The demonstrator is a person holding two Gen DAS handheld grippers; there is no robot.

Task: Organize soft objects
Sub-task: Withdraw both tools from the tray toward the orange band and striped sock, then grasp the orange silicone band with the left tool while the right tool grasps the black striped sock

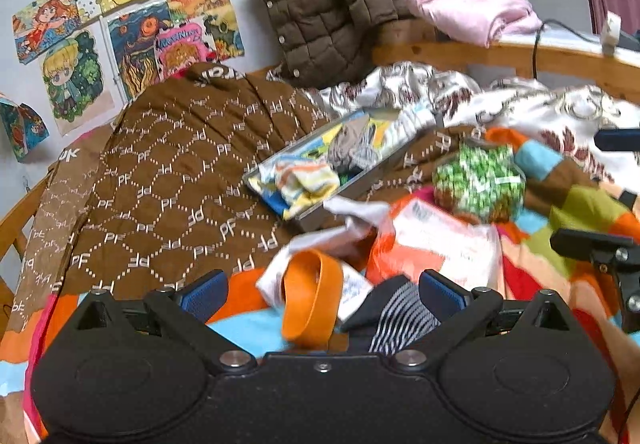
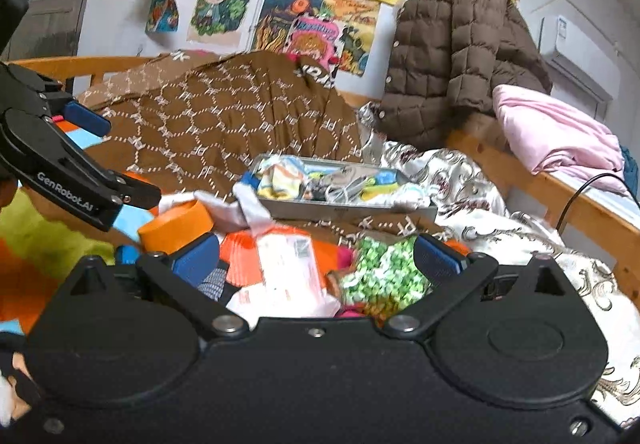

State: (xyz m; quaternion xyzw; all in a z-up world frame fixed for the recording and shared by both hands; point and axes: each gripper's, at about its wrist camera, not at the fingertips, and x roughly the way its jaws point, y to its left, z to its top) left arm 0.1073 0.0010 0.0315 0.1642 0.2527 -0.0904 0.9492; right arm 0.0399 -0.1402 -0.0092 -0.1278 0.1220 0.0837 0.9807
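Note:
A metal tray [image 1: 362, 180] [image 2: 344, 204] lies on the bed and holds several rolled socks, among them a yellow-striped pair [image 1: 304, 180]. My left gripper [image 1: 324, 292] stands open over a pile. Between its fingers lie an orange-cuffed white sock [image 1: 312, 296] and a dark striped sock [image 1: 400, 316]. My right gripper [image 2: 316, 256] is also open, low over a green-and-white patterned bundle [image 2: 384, 272] [image 1: 480, 180] and an orange-and-white packet [image 2: 288, 268] [image 1: 436, 244]. Neither gripper holds anything.
A brown patterned quilt [image 1: 172, 172] covers the bed's left and a white floral sheet [image 2: 460, 180] its right. A brown puffer jacket [image 2: 452, 60] and folded pink cloth [image 2: 556, 136] rest on the wooden bed rail [image 2: 592, 204]. Drawings cover the wall.

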